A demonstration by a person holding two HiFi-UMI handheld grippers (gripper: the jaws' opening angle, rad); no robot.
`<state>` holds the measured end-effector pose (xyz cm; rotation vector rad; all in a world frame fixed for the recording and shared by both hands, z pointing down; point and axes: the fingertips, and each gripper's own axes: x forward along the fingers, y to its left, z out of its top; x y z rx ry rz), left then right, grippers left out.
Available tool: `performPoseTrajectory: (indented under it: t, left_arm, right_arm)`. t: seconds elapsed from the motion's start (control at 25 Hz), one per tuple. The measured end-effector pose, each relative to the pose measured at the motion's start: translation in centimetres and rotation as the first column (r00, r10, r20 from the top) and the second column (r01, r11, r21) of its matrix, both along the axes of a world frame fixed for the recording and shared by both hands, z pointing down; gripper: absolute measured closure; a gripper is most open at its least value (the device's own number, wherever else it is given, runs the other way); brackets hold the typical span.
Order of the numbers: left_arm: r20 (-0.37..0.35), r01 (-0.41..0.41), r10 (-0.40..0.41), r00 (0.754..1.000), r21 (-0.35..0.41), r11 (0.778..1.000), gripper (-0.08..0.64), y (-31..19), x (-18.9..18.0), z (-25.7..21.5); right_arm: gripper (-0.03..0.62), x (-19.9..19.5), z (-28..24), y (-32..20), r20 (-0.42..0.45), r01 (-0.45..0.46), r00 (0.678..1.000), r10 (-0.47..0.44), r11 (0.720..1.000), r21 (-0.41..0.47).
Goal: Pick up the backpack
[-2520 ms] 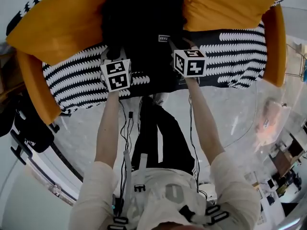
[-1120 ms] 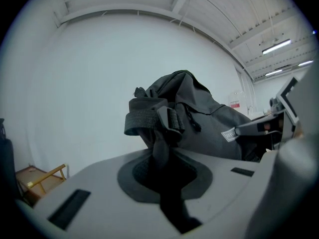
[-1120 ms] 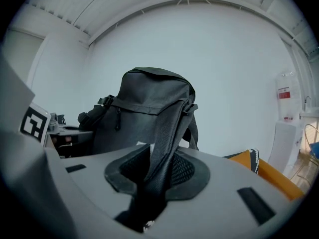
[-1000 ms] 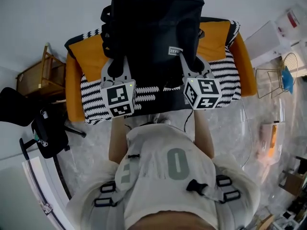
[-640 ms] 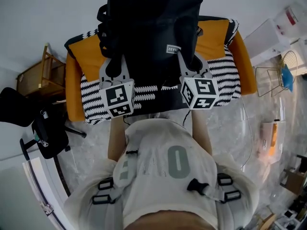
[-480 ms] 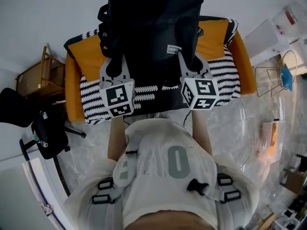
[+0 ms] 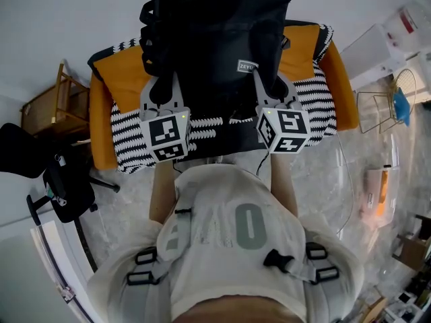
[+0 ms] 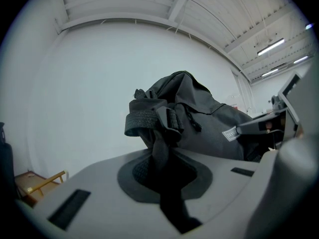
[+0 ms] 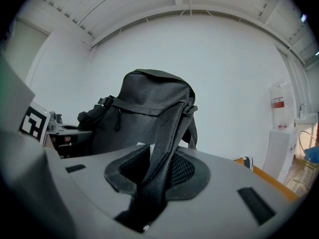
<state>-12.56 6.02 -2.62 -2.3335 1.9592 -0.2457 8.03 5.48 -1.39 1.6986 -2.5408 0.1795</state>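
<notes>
Two grippers held the black backpack (image 7: 215, 39) in the head view: the left gripper (image 7: 160, 94) and the right gripper (image 7: 273, 89) each gripped a shoulder strap. Two and a half seconds before, the bag had lain low on the orange armchair (image 7: 101, 123) with the person bent over it. Now it stood upright over the striped black-and-white cover (image 7: 316, 103), and the person stood straighter. Since a second ago it had barely shifted. Whether its base cleared the seat could not be told. A small white label (image 7: 247, 65) on the bag began "ZEYU"; the rest was too small to read.

In the left gripper view, the jaws were nearly together, pinching the left strap (image 8: 160, 148), which ran up to a webbing loop. The label showed here too, but blurred.

In the right gripper view, the jaws were clamped on the wider padded right strap (image 9: 164, 143), which led up to the bag's shoulder. A red-and-white wall sign (image 9: 278, 102) could not be read.
</notes>
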Motion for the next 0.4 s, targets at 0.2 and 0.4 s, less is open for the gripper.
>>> performPoseTrajectory:
  t: [0.2,0.4]
  left_arm:
    - [0.003,-0.005,0.005,1.0,0.004,1.0,0.518,-0.27,0.26,-0.22]
    - [-0.002,-0.005,0.005,1.0,0.011,1.0,0.518,-0.09,0.76,-0.73]
  right_arm:
    - [0.482,0.27,-0.23,-0.14,0.002,-0.004,1.0,0.004,1.0,0.008]
    - [0.482,0.8,-0.83,0.06,0.003,-0.004,1.0,0.004,1.0,0.019]
